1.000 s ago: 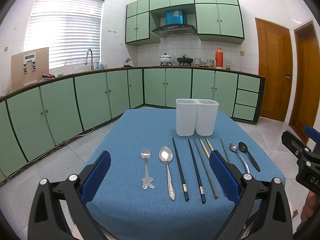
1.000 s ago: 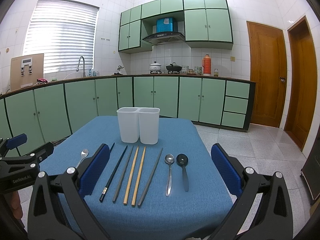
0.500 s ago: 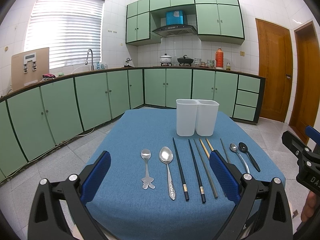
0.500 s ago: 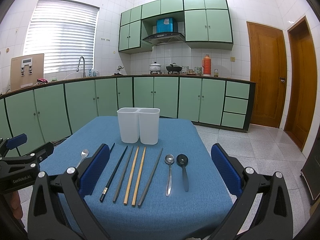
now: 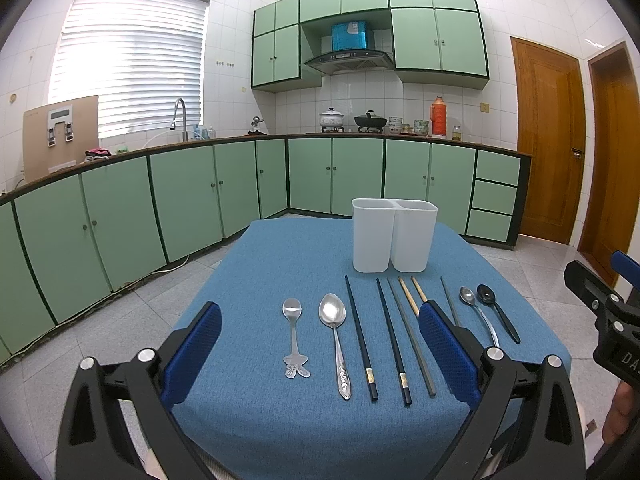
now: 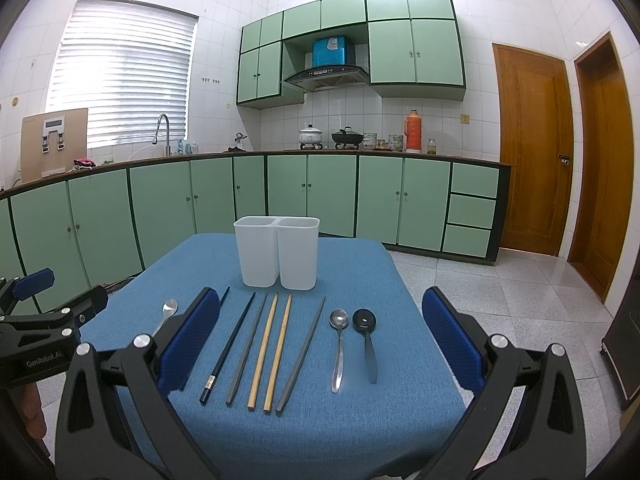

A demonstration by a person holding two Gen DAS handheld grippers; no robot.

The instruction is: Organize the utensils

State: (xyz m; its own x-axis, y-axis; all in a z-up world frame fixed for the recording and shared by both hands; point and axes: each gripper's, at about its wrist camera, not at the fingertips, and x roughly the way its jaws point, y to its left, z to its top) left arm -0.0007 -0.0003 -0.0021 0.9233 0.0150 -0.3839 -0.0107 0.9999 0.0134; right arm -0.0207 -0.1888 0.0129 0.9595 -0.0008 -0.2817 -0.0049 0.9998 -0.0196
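Note:
A white two-compartment holder (image 5: 394, 236) (image 6: 277, 254) stands upright at the far side of a blue table (image 5: 288, 264). In front of it lie in a row a small steel spoon (image 5: 294, 332), a large steel spoon (image 5: 335, 334), black chopsticks (image 5: 360, 338), grey chopsticks (image 6: 248, 350), wooden chopsticks (image 6: 272, 350), a steel spoon (image 6: 338, 344) and a black spoon (image 6: 366, 338). My left gripper (image 5: 320, 350) is open and empty above the near edge, over the spoons. My right gripper (image 6: 320, 352) is open and empty above the chopsticks.
Green kitchen cabinets (image 5: 120, 216) and a counter with pots run behind the table. Wooden doors (image 6: 532, 176) are at the right. Tiled floor surrounds the table on the left, right and far sides.

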